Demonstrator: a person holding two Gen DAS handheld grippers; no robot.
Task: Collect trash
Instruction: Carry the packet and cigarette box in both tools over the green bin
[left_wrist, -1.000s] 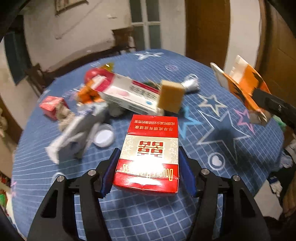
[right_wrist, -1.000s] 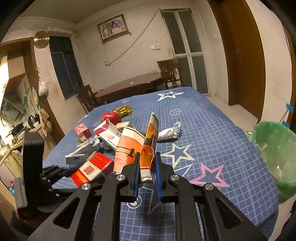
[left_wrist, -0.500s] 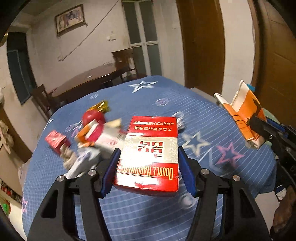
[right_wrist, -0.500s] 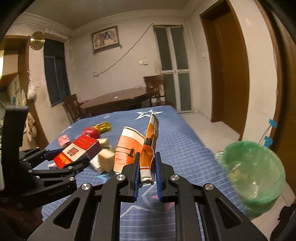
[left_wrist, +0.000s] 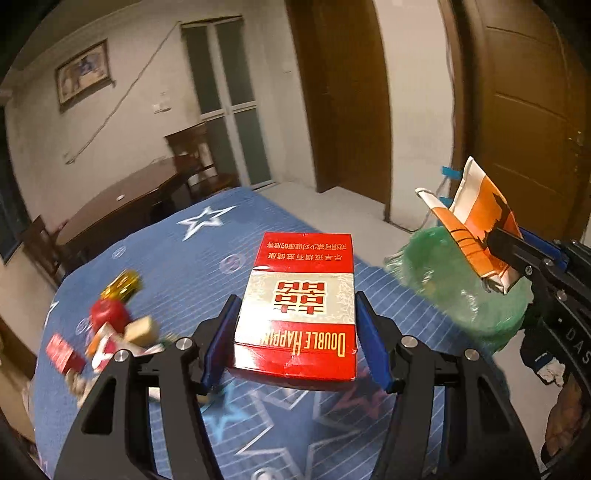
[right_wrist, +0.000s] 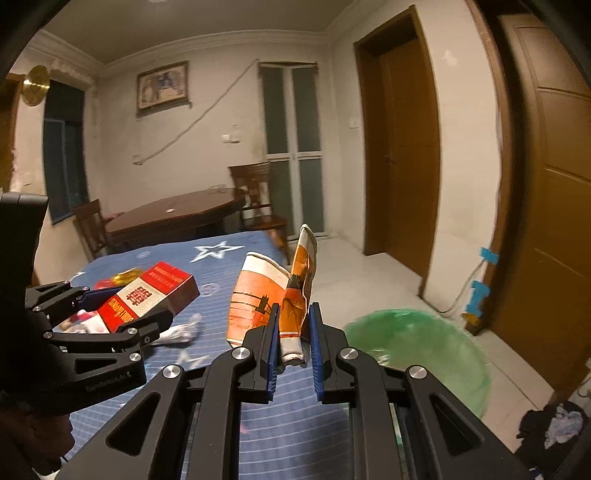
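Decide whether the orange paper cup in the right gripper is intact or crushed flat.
Crushed flat. The orange paper cup is folded over on itself, its rim collapsed, and the right gripper pinches its flattened base.

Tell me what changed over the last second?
Both grippers lifted their loads off the blue tablecloth and swung toward the green-lined bin. The left gripper still clamps the red cigarette box; the right gripper still pinches the crushed orange paper cup. The remaining trash stays put.
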